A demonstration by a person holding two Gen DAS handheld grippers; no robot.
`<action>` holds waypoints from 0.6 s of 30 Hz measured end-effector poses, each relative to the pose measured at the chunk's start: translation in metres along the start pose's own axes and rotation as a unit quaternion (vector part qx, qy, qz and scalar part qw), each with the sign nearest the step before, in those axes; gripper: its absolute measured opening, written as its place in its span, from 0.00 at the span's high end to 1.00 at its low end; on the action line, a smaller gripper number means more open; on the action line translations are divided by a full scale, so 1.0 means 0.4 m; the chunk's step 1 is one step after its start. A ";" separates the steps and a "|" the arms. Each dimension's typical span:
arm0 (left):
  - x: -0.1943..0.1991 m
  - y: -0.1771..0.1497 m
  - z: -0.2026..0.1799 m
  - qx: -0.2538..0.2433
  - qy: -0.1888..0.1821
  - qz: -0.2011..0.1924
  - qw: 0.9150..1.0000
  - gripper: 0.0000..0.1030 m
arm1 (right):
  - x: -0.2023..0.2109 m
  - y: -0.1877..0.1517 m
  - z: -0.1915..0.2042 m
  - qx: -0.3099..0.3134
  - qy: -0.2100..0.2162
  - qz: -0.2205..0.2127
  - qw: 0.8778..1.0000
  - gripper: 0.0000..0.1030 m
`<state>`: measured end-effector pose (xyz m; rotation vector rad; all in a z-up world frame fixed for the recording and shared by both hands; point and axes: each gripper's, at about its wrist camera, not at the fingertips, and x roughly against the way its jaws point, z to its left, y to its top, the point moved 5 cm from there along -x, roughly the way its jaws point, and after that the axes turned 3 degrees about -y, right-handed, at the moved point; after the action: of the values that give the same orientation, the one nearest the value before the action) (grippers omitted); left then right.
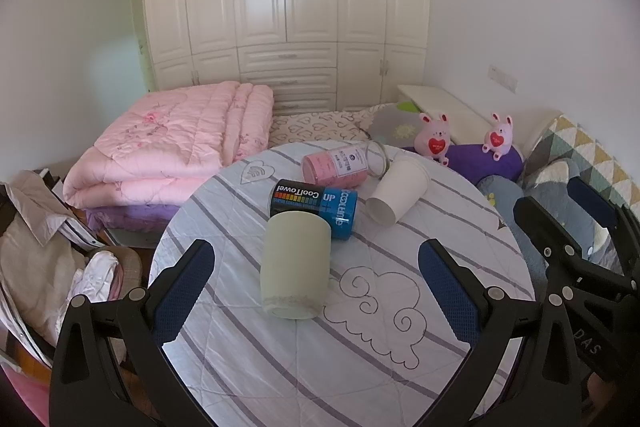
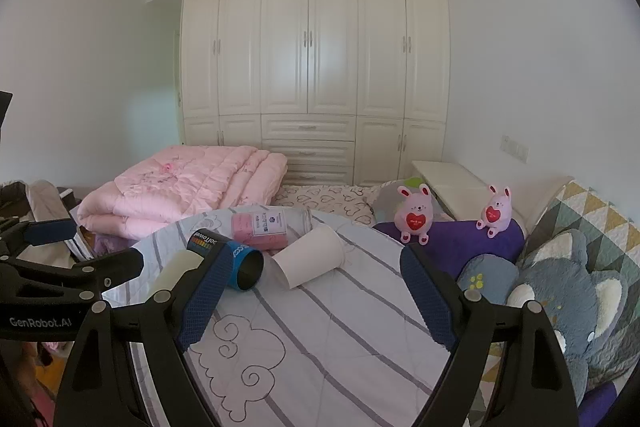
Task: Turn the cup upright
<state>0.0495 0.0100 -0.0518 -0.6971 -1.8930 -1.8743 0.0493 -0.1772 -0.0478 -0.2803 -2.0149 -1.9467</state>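
Note:
A pale green cup lies on its side on the round striped table, its mouth toward me. My left gripper is open, its blue-padded fingers either side of the cup and apart from it. A white paper cup also lies on its side further back. In the right wrist view the green cup is partly hidden behind my left finger, and the paper cup lies ahead. My right gripper is open and empty above the table.
A black and blue can lies behind the green cup, touching it. A pink-filled jar lies further back. A folded pink quilt, plush toys and cushions surround the table.

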 end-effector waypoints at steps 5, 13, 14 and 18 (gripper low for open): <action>-0.003 -0.006 0.005 0.002 0.000 0.004 1.000 0.00 | -0.001 0.002 0.002 0.001 0.002 0.002 1.000 0.16; -0.009 -0.005 0.013 0.003 0.001 0.004 1.000 0.00 | -0.013 0.006 0.009 0.000 0.008 0.009 1.000 0.16; -0.009 -0.005 0.013 0.003 0.001 0.003 1.000 0.00 | -0.016 0.006 0.008 0.000 0.008 0.009 1.000 0.16; -0.012 -0.004 0.014 0.002 0.001 0.006 1.000 0.00 | -0.023 0.004 0.010 -0.001 0.010 0.012 1.000 0.16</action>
<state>0.0529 0.0152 -0.0560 -0.7037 -1.8849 -1.8631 0.0580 -0.1724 -0.0496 -0.2838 -1.9887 -1.9284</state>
